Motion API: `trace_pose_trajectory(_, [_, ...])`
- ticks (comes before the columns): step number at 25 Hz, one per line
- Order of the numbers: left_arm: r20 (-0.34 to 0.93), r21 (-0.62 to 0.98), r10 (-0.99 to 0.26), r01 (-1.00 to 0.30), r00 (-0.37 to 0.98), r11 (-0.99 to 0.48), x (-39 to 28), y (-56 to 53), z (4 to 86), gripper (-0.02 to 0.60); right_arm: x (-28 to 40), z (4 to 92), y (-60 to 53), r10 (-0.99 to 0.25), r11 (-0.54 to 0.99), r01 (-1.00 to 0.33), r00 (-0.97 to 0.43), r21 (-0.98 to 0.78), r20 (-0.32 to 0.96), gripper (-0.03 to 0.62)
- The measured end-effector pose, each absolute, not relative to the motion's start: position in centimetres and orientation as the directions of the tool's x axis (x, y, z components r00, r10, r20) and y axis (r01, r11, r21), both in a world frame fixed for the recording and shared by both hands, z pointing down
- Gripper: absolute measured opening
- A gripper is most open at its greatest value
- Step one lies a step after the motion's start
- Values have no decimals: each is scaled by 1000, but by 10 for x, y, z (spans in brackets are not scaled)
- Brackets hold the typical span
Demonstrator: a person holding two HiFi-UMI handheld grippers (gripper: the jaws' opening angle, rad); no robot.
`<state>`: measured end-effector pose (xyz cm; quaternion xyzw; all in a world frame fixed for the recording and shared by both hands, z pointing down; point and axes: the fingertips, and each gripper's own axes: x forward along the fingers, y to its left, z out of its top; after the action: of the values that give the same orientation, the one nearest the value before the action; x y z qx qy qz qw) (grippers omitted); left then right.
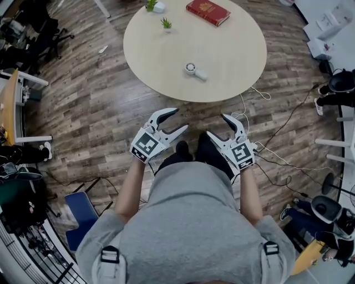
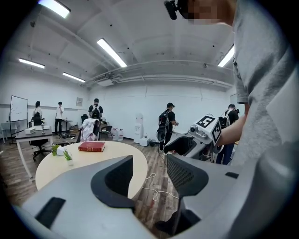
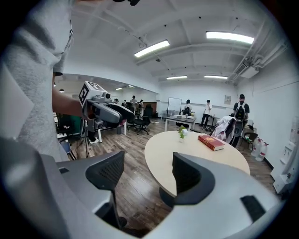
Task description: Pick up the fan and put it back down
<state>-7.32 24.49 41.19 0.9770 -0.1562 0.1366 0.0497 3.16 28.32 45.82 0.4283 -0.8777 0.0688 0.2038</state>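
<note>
The fan (image 1: 195, 70) is small, white and hand-held, and lies on the near half of the round beige table (image 1: 166, 61). Both grippers hang over the wooden floor short of the table's near edge, in front of the person's body. My left gripper (image 1: 178, 120) is open with nothing between its jaws; the left gripper view shows the same gripper (image 2: 150, 164) aimed at the table's rim. My right gripper (image 1: 217, 125) is open and empty too, as is plain in its own view (image 3: 148, 170). Neither gripper view shows the fan.
A red book (image 1: 208, 11) and two small potted plants (image 1: 166, 23) sit on the far side of the table. White cables (image 1: 260, 138) trail over the floor at the right. Desks, chairs and several people stand around the room.
</note>
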Motion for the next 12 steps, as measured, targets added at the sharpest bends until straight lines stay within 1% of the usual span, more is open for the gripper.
trace_pose_trajectory(6, [288,51,-306,-333,907,-941,-62,215,419,244,49,468,256,-727,617,-786,-546,47,416,330])
trace_pose_trajectory(12, [297,49,-328,-358,897,-932,-39,172,421,244,64,474,212,-695,654,-756,-580,39,425,327])
